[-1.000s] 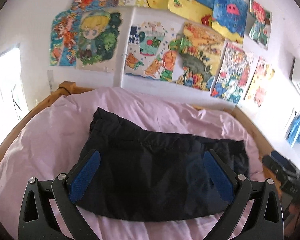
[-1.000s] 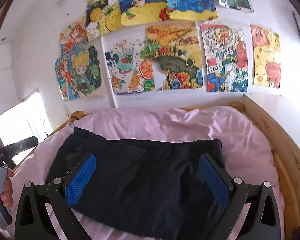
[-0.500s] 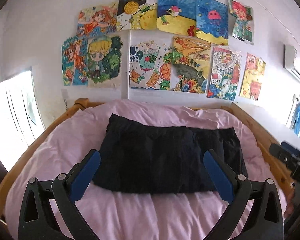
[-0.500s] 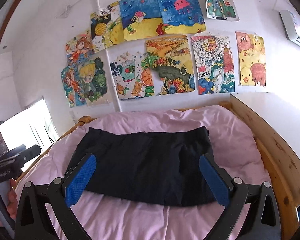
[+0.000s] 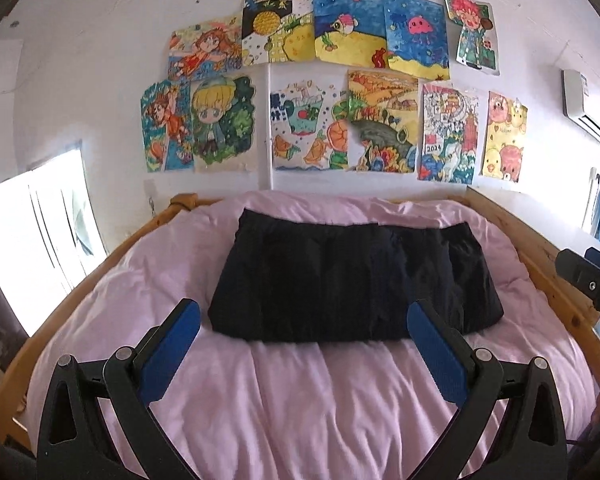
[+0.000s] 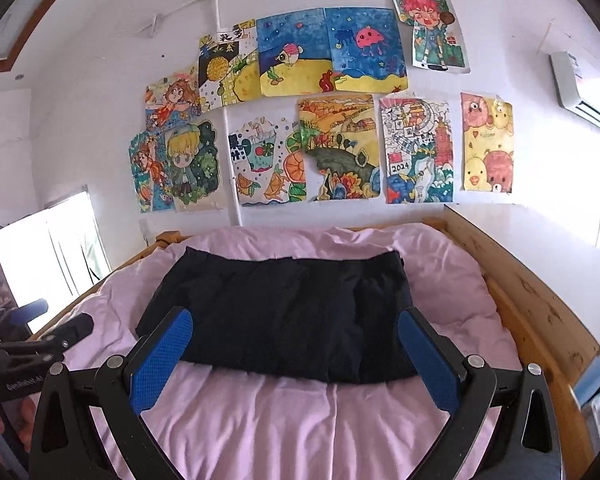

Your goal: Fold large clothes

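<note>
A white wall hung with twelve bright children's drawings rises behind a wooden-framed bed covered by a rumpled pale pink duvet. One dark navy garment, already folded into a wide flat rectangle, lies across the middle of the duvet, nearer the wall than the near edge.

Two grippers are in play. The left gripper hangs above the duvet short of the garment's near edge, its blue-padded fingers spread wide and holding nothing. The right gripper is likewise released and empty, its pads framing the garment's near edge from above; whether they touch the cloth cannot be told.

The fold looks close to finished, perhaps one halving left. To do that well, I would pinch the two corners of one short side, taking every layer at once, lift just clear of the bed, carry them across evenly to the opposite side, and lay them edge to edge so the soft duvet beneath does not bunch the stack.
</note>
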Available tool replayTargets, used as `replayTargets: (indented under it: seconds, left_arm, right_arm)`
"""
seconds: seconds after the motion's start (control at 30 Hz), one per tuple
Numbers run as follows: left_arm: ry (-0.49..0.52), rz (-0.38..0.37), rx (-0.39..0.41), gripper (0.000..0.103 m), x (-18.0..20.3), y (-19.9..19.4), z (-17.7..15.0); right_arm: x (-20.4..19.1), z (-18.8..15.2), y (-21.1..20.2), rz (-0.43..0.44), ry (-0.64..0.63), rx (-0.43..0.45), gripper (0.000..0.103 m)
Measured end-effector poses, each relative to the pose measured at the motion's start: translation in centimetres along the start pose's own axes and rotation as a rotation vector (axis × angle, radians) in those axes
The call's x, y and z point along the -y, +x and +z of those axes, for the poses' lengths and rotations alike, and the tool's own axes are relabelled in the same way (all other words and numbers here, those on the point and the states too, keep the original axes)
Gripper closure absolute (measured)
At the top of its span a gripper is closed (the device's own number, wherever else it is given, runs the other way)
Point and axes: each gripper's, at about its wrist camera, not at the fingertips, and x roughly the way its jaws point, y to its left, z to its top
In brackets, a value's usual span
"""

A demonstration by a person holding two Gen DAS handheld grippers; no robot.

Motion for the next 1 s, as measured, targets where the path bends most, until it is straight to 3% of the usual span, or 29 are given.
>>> replayTargets:
  seconds: [0.2, 0.4, 0.6, 0.7, 1.0]
  left_arm:
    - [0.022, -0.037, -0.038, 0.001, -0.1, 1.1, -2.0]
    - [-0.013, 0.01, -0.07, 0.001, -1.7, 2.7, -4.4]
    - [-0.048, 0.091, -0.105, 0.001, -3.8, 3.4, -6.9]
    - [-0.067, 0.091, -0.128, 0.001, -4.4, 3.7, -7.7]
    - [-0.048, 0.073, -0.154, 0.001, -4.3, 3.3, -8.9]
  right_arm:
    - [-1.3, -3.0, -0.2, -0.017, -0.026, -0.02, 0.0]
    - [-1.8, -5.4, 0.3, -0.037, -0.056, -0.036, 0.0]
    - [-1.8, -8.0, 2.0, -0.023, -0.032, -0.148, 0.0]
    - [-1.7, -8.7, 2.5, -0.014, -0.005, -0.185, 0.0]
    - [-1.7, -9.2, 1.9, -0.035, 0.016, -0.182, 0.0]
